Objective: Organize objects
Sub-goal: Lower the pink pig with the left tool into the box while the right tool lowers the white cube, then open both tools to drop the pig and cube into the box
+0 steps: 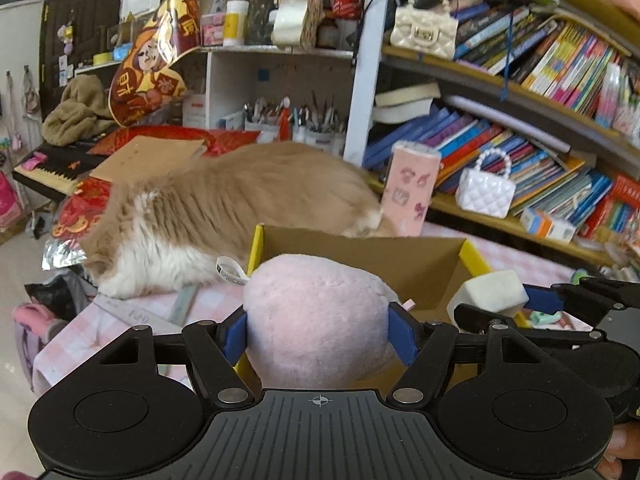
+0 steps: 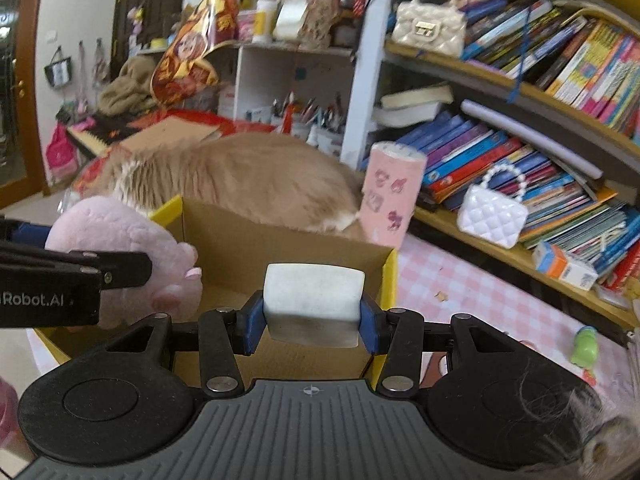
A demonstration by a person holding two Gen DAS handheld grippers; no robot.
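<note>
Gripping a pink plush (image 1: 316,320), the left claw (image 1: 318,334) has its blue pads pressed into both sides of the toy; the plush fills the gap between the fingers and bulges above them; a white tag (image 1: 230,272) sticks out just left of it. Ahead of and below this claw sits an open cardboard box (image 1: 360,256) with yellow edges, on a table (image 1: 120,320) with a pink checked cover; the plush hangs over the box's near left part.

Right claw (image 2: 312,320) is closed on a white block (image 2: 314,300), blue pads tight on its two ends; the block is held level, over the box's near right part; box floor is visible below it. From the right wrist view the left claw and plush sit to the left, near but apart from the block.

Beyond the box, directly ahead of both claws, lies a cat (image 1: 224,208), tan and white, touching the far wall; to the right of it a pink cup (image 2: 390,196) stands, tilted slightly; shelves of books (image 2: 520,152) farther right.
</note>
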